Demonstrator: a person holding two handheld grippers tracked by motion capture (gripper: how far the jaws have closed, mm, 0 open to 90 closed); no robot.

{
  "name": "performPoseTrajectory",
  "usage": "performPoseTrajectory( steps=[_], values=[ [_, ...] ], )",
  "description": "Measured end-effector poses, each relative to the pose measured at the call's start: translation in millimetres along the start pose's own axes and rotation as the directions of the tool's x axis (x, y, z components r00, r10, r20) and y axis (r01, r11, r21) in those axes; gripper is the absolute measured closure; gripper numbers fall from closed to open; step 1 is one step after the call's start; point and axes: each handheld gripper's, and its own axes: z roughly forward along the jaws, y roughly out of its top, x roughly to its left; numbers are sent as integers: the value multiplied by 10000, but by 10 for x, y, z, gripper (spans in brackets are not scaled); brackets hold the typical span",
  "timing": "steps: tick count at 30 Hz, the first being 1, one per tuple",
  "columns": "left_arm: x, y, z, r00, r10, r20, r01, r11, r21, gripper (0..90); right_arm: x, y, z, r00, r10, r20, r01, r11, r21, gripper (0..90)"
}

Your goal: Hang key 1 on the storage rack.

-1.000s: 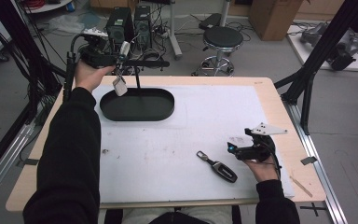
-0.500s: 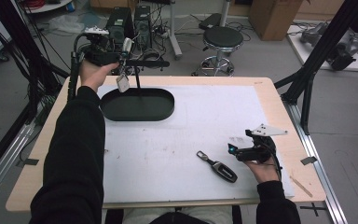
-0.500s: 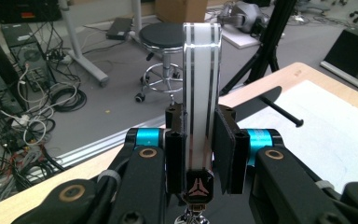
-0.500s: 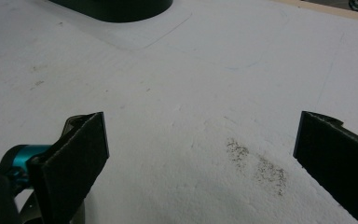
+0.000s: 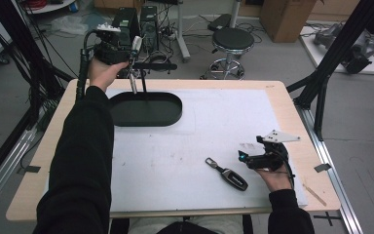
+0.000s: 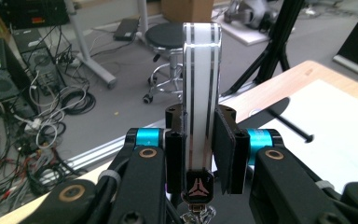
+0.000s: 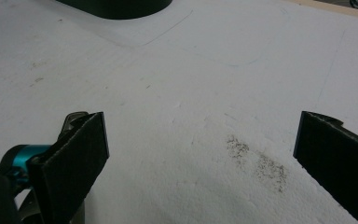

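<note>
**A:** so where's the white key fob point(image 6: 201, 84) at right now?

**B:** Clamped in the left gripper point(image 6: 200, 154), jaws pressed on both its sides. It's a flat white piece with two dark stripes and a small logo near the bottom, standing up between the pads. In the high view the left gripper point(image 5: 135, 58) is held up over the far left corner of the counter point(image 5: 282, 105), just above the far end of the black oval tray point(image 5: 146, 109).

**A:** and the other hand?

**B:** The right gripper point(image 5: 253, 158) sits low near the right edge of the counter, jaws wide apart with nothing between them, just the white mat point(image 7: 177, 93). A second, dark key fob point(image 5: 228, 174) lies on the mat just beside it, toward the near edge.
</note>
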Motion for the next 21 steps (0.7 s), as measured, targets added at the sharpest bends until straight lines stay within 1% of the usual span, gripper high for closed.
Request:
performPoseTrajectory(
  steps=[2,4,6,8,11,13,17,21],
  values=[
    [9,-11,6,9998,-206,52,206,9998,52,752,1,-4,-5,10000,2,27,-2,10000,25,23],
    [1,-3,6,9999,-126,-14,126,9999,46,752,0,-5,1,10000,12,10,-12,10000,38,23],
    [1,5,-13,9999,-135,-46,135,9999,-62,752,6,-6,4,10000,12,9,-12,10000,83,23],
    [11,11,-46,9999,-162,-54,161,9998,-106,752,8,-7,6,10000,-15,27,15,10000,86,23],
    [44,19,-97,9997,-161,-193,158,9998,-139,752,9,-7,6,10000,2,27,-2,10000,84,23],
    [80,12,-110,9993,-328,-174,325,9993,-159,752,15,-7,9,10000,0,21,0,9999,119,23],
    [118,-5,-80,9988,-404,-283,402,9992,-70,751,27,-1,28,10000,-74,-30,74,9998,160,23],
    [128,-13,-25,9975,-617,-331,607,9977,-297,751,21,-1,39,9999,-130,-38,131,9998,170,23]
  ],
)
